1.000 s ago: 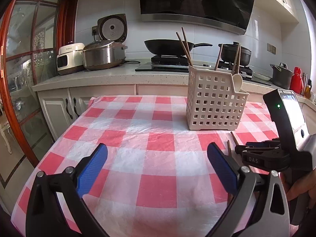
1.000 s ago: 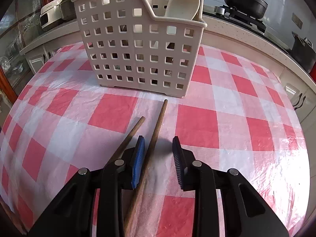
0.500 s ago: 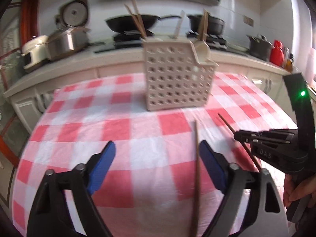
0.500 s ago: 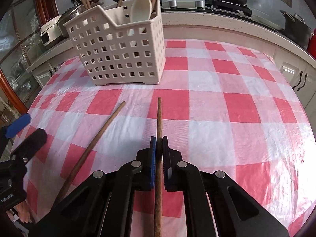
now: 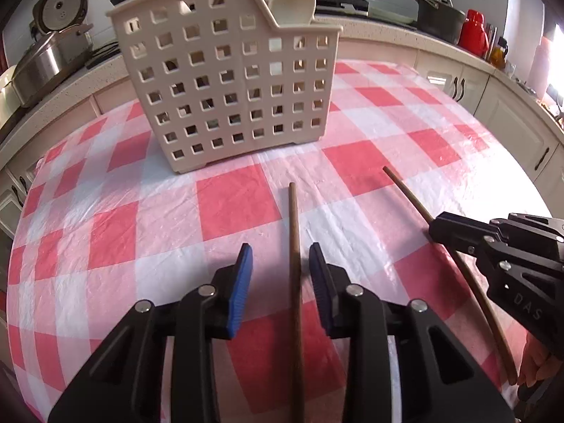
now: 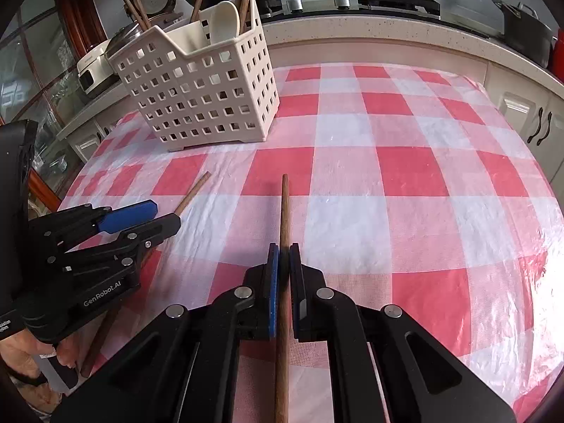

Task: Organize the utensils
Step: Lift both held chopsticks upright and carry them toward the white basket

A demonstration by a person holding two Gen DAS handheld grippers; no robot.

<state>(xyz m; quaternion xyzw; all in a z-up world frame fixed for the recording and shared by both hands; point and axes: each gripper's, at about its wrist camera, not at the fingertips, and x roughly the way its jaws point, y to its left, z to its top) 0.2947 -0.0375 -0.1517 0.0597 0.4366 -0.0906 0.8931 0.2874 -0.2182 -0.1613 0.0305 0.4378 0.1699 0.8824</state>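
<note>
Two brown wooden chopsticks are on the red-and-white checked tablecloth. My left gripper (image 5: 280,259) is open around one chopstick (image 5: 294,246), which lies between its blue pads, nearer the right one. My right gripper (image 6: 283,264) is shut on the other chopstick (image 6: 283,218); it also shows in the left wrist view (image 5: 409,195). The white perforated utensil basket (image 5: 225,81) stands just beyond, holding several chopsticks and a white spoon (image 5: 292,3). The basket shows in the right wrist view (image 6: 201,95) at upper left.
The checked table (image 6: 405,176) stands in front of a kitchen counter (image 6: 387,31) with a stove, pans and pots. Rice cookers (image 5: 46,53) stand at the left. A red bottle (image 5: 474,31) is at the far right. White cabinets (image 5: 511,123) run behind the table.
My left gripper has moved forward and right over the loose chopstick and narrowed its jaws around it. My right gripper has closed on the other chopstick and holds it.
</note>
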